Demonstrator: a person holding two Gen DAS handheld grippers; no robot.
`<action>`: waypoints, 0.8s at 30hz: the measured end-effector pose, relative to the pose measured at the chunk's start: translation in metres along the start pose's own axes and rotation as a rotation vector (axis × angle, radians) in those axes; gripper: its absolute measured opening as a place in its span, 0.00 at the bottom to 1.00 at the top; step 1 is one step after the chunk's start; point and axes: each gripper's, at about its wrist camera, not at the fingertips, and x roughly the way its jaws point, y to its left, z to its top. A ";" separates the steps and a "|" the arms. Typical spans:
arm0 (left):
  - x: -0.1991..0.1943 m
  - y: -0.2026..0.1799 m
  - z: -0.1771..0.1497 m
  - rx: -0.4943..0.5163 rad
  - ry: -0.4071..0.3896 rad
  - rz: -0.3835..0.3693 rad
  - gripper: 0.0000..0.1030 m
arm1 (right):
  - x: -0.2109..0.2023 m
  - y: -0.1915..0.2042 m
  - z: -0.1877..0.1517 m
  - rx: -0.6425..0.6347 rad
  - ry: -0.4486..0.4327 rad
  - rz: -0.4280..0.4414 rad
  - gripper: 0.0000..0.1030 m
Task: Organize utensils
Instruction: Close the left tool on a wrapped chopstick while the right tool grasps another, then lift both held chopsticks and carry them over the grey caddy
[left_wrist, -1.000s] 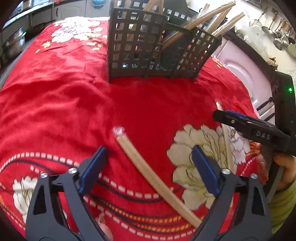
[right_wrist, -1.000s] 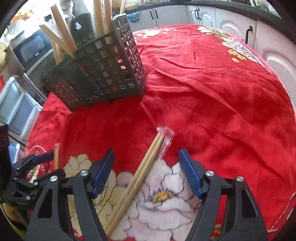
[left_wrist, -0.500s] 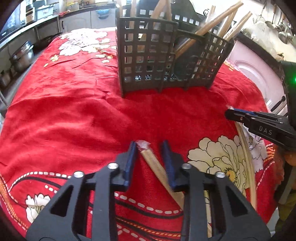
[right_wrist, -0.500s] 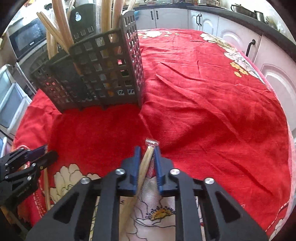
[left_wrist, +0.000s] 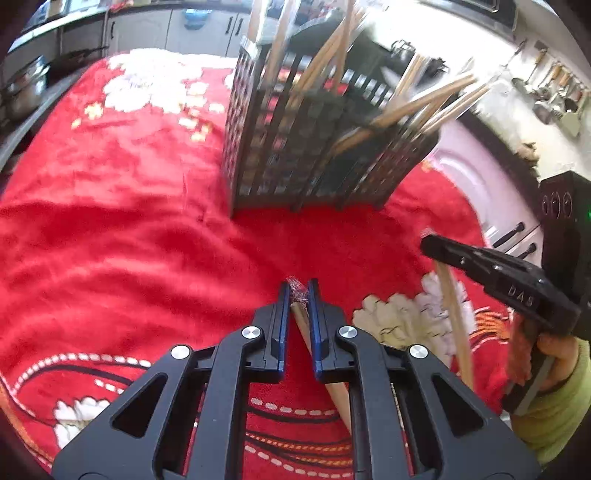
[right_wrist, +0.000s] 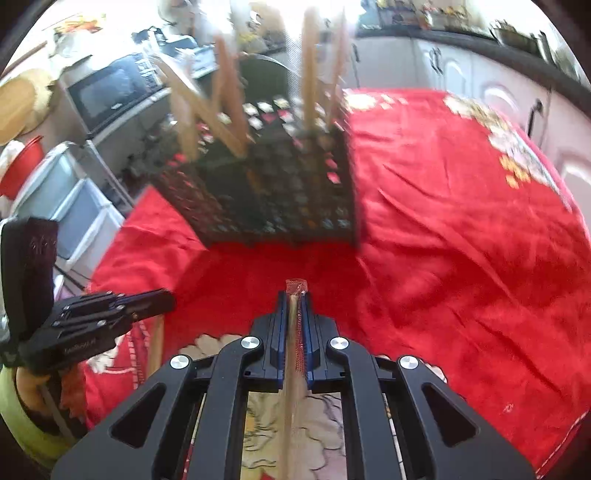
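A dark grid utensil caddy (left_wrist: 310, 147) stands on the red flowered cloth, holding several wooden chopsticks; it also shows in the right wrist view (right_wrist: 273, 192). My left gripper (left_wrist: 298, 291) is shut on a plastic-wrapped pair of chopsticks (left_wrist: 321, 369), lifted off the cloth and short of the caddy. My right gripper (right_wrist: 295, 299) is shut on another wrapped pair of chopsticks (right_wrist: 293, 387), also raised. The right gripper shows at the right of the left wrist view (left_wrist: 428, 243), and the left gripper at the left of the right wrist view (right_wrist: 162, 299).
The red cloth (left_wrist: 110, 221) covers the whole table. White cabinets (right_wrist: 461, 70) run behind it. A microwave (right_wrist: 110, 92) and plastic drawers (right_wrist: 74, 210) stand past the table's left edge. Hanging ladles (left_wrist: 554, 92) are on the far right wall.
Both grippers closed on their chopstick pairs a half second ago, and have since lifted them off the cloth and moved closer to the caddy.
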 end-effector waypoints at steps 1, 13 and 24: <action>-0.006 -0.003 0.001 0.007 -0.014 -0.004 0.06 | -0.005 0.004 0.002 -0.012 -0.014 0.007 0.07; -0.067 -0.027 0.041 0.085 -0.187 -0.047 0.05 | -0.060 0.036 0.030 -0.103 -0.206 0.052 0.06; -0.114 -0.044 0.085 0.131 -0.344 -0.055 0.05 | -0.106 0.053 0.061 -0.167 -0.407 0.036 0.06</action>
